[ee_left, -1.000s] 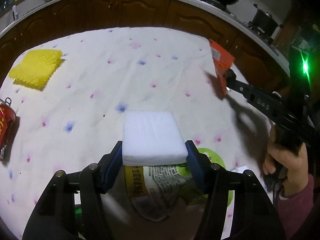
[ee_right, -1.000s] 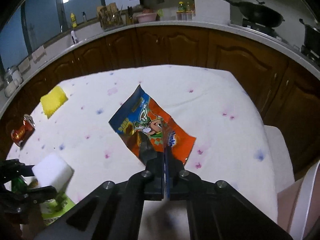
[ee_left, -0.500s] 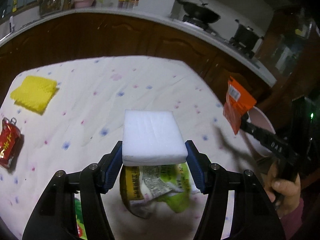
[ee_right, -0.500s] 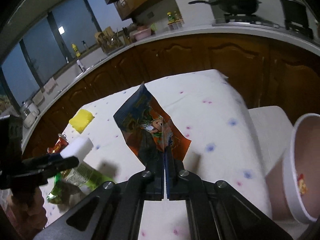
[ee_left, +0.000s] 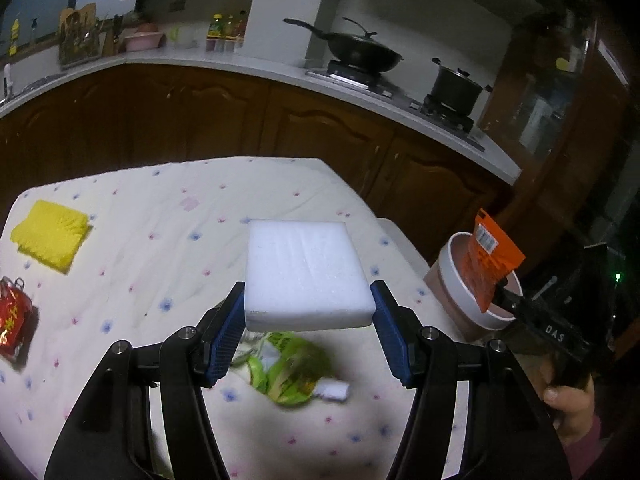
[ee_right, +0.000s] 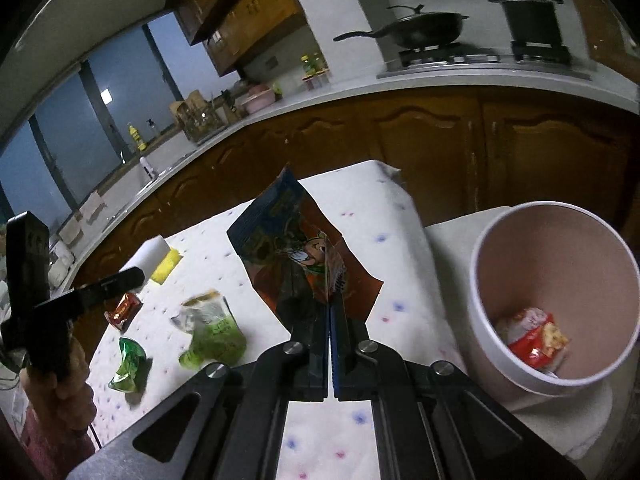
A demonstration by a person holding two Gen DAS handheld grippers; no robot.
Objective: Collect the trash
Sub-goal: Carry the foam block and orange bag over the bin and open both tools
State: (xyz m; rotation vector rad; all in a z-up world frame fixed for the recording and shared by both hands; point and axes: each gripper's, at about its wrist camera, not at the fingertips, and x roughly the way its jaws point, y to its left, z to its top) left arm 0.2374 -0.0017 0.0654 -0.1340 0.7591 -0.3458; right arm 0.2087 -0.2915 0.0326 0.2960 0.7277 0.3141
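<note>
Dim kitchen with dark wooden cabinets, and a surface under a white flower-dotted cloth (ee_left: 168,240). Left gripper (ee_left: 308,320) holding its fingers about half apart, pressed on both sides of a white rectangular foam block (ee_left: 304,272), raised above the cloth. Right gripper (ee_right: 329,312) with fingers fully together, pinching the lower edge of an orange-and-blue cartoon snack wrapper (ee_right: 296,252); seen from the left wrist, dangling over a round white-rimmed pink bin (ee_right: 552,292) at three o'clock. Probably featherlight and soft, that foam: squeezable, best gripped across the short sides. Likely slick, floppy foil on the wrapper: pinch an edge. Waiting on the cloth: crumpled green packets (ee_right: 212,332), a crushed red can (ee_left: 12,320).
</note>
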